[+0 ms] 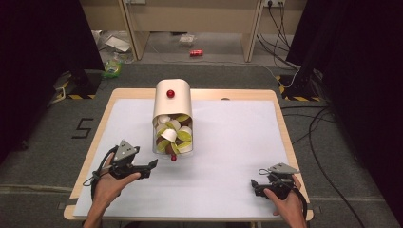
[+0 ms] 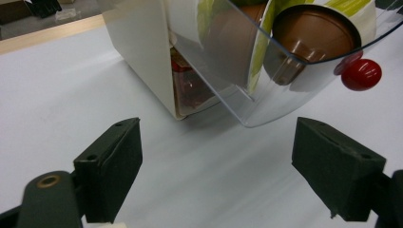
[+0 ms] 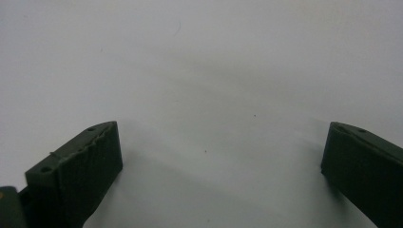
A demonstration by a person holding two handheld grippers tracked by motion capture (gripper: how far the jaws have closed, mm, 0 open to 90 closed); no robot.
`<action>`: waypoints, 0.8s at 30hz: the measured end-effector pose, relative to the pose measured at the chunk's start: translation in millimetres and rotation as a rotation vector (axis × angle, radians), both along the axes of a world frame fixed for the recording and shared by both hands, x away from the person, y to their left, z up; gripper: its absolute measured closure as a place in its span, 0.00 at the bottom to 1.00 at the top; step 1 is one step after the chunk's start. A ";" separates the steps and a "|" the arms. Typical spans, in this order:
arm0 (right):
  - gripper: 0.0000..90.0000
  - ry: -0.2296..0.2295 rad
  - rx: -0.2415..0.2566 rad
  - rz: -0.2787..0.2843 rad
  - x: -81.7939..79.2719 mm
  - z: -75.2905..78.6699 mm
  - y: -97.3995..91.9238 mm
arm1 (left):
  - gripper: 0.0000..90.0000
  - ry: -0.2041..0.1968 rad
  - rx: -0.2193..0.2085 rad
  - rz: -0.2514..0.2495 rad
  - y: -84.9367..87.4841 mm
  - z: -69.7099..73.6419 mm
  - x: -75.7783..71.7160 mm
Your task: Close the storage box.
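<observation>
A cream dispenser box [image 1: 173,102] with a red knob on top stands mid-table. Its clear drawer [image 1: 174,137] is pulled toward me and holds several brown, white and green capsules. A red knob [image 1: 174,158] sticks out at the drawer's front. My left gripper [image 1: 153,165] is open just left of that knob, nothing between its pads. In the left gripper view the clear drawer [image 2: 266,71] and red knob [image 2: 361,74] sit just beyond the open gripper [image 2: 233,166]. My right gripper [image 1: 254,186] rests open near the front right of the table; the right gripper [image 3: 223,175] faces bare white surface.
The white mat [image 1: 228,142] covers a wooden table [image 1: 280,118]. Beyond the table, the floor holds a red can [image 1: 196,52], cables [image 1: 313,128] at the right and scattered litter at the back left.
</observation>
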State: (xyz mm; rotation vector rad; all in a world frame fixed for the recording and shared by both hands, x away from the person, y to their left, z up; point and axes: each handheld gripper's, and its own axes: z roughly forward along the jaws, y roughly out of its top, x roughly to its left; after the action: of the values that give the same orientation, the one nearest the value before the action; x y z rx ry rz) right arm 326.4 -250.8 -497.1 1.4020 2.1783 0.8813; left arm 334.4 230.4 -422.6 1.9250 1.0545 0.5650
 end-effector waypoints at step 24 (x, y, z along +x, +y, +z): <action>0.00 0.000 -0.002 0.000 0.0 0.1 0.1 | 0.14 0.009 0.004 -0.005 -6.6 1.7 9.9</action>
State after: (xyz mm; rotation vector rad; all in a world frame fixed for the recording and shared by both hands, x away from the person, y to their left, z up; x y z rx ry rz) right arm 326.4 -250.7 -497.0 1.4016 2.1788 0.8787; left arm 344.3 223.8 -420.9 1.9348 1.0549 0.5566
